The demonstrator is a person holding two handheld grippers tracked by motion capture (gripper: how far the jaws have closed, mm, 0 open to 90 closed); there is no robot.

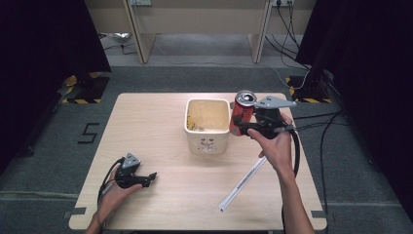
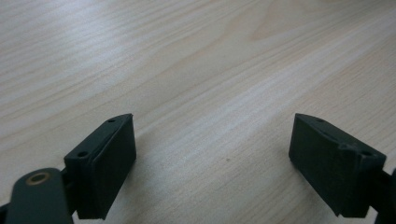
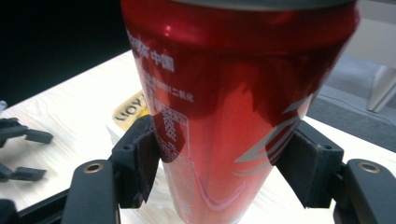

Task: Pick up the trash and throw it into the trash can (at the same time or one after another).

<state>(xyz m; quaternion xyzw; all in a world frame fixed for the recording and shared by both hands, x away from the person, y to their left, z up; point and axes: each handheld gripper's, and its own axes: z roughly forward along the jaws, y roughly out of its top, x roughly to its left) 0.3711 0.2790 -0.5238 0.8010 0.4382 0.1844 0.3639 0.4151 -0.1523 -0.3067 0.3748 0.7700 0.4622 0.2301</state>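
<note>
A red drink can [image 1: 242,112] hangs in the air just right of the cream square bin [image 1: 208,142], tilted, with my right gripper [image 1: 246,126] shut on it. Up close in the right gripper view the can [image 3: 224,116] is pinched between both black pads [image 3: 140,161], and a corner of the bin [image 3: 128,114] peeks out behind it. My left gripper [image 1: 152,176] rests near the table's front left, held by a hand, jaws wide apart. Bare wood lies between its pads [image 2: 112,163] in the left gripper view.
A long white tube [image 1: 242,184] lies diagonally on the wooden table [image 1: 156,122] in front of my right hand. Inside the bin sits some pale litter. Black cables trail off the right edge of the table. Desks and dark curtains stand beyond.
</note>
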